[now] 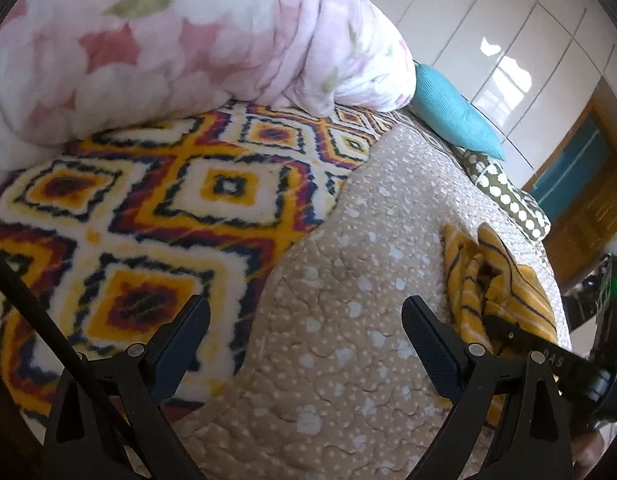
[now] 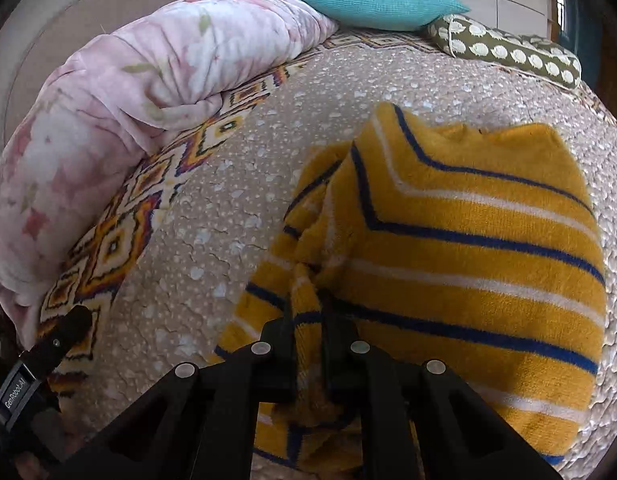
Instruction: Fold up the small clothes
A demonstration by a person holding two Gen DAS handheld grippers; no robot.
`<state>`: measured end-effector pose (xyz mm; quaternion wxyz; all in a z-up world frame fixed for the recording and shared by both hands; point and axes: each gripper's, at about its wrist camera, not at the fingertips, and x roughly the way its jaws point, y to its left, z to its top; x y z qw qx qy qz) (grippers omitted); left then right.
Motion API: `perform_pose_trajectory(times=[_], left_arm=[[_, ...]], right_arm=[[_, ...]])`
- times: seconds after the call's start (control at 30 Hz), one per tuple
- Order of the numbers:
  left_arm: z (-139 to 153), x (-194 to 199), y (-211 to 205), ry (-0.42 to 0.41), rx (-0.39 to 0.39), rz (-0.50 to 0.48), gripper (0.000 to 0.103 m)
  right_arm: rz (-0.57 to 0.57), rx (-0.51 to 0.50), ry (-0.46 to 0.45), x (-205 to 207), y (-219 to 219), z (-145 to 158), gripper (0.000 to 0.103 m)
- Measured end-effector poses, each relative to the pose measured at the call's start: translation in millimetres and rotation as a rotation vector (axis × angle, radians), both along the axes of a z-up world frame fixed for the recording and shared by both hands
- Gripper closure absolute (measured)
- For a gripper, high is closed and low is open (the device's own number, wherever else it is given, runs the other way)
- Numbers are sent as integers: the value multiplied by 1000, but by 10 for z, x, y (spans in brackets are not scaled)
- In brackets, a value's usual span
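A small yellow sweater (image 2: 468,248) with blue and white stripes lies on the beige dotted quilt (image 2: 212,208). My right gripper (image 2: 308,312) is shut on a bunched fold of its left side, the cloth pinched between the two black fingers. In the left wrist view the same sweater (image 1: 496,288) lies crumpled at the right, with the right gripper's body over its near edge. My left gripper (image 1: 304,320) is open over the quilt, nothing between its fingers, well to the left of the sweater. One of its fingers (image 2: 64,336) shows at the lower left of the right wrist view.
A patterned orange and white fleece blanket (image 1: 148,208) lies left of the quilt. A rolled pink floral duvet (image 1: 168,40) sits behind it. A teal cushion (image 2: 380,2) and an olive dotted bolster (image 2: 508,50) lie along the bed's far edge. White cupboard doors (image 1: 508,40) stand beyond.
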<state>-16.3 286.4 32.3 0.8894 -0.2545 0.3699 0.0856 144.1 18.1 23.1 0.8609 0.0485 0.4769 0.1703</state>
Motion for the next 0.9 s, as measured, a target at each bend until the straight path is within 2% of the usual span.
perform_pose_trajectory(times=[0.17, 0.27, 0.4, 0.43, 0.5, 0.53, 0.57, 0.67, 0.77, 0.83, 0.9], left_arm=[[38, 2, -42, 2, 41, 16, 7], [4, 89, 2, 10, 16, 35, 7], [-8, 82, 23, 16, 5, 42, 7], [-8, 88, 13, 16, 9, 42, 7], [-12, 106, 11, 21, 18, 40, 7], [-13, 105, 11, 22, 20, 38, 7], [-14, 113, 16, 21, 18, 40, 7], [-22, 107, 58, 16, -4, 48, 7], [-26, 113, 40, 18, -10, 39, 7], [-18, 115, -4, 16, -4, 23, 7], [-10, 116, -55, 15, 5, 12, 7]], right_arm=[[26, -61, -20, -42, 152, 147, 93], [73, -103, -28, -53, 312, 166, 93], [100, -97, -29, -86, 390, 145, 92], [101, -91, -33, -72, 395, 127, 88], [135, -79, -34, -93, 434, 103, 68], [166, -68, -31, -113, 474, 107, 50], [197, -61, -33, -150, 506, 138, 43], [291, 11, -61, -310, 501, 352, 43], [231, 58, -145, -440, 249, 636, 43], [137, 38, -204, -427, 44, 758, 44], [35, -47, -213, -313, -86, 752, 67]])
